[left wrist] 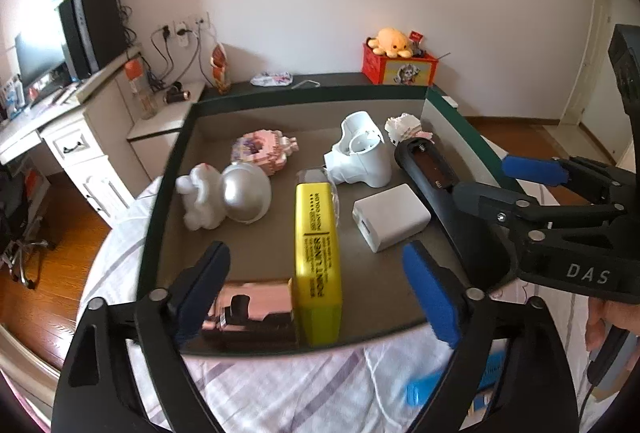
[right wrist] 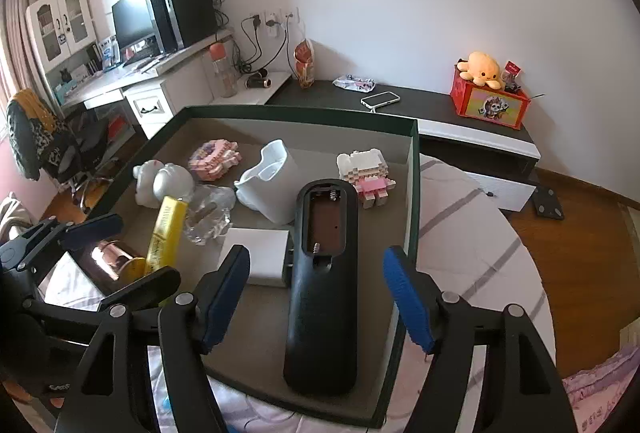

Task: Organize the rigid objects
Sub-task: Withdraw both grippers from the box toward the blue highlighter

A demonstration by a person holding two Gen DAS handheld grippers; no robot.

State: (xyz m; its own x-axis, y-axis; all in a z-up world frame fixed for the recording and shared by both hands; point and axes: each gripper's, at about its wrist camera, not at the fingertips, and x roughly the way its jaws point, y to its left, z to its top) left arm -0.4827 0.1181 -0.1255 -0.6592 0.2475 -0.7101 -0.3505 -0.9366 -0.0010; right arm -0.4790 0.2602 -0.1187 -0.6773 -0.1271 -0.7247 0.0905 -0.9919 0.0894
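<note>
Nearest, both tools stand wide and empty: the left gripper (left wrist: 316, 289) straddles the yellow highlighter (left wrist: 318, 261) without touching it, the right gripper (right wrist: 316, 297) straddles the black remote (right wrist: 324, 281). Both items lie lengthwise in the tray (right wrist: 412, 169), probably to pack tidily. Farther back sit the white charger (left wrist: 390, 215) and the toys.

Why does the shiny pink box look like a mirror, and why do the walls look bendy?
Left wrist view: the copper-pink box reflects light and dark shapes, so it gleams; the blue thing on the bedsheet at the bottom is blurred. Right wrist view: the same box shows a bright glare spot. In both views the fisheye lens curves the tray rim and darkens the corners.
</note>
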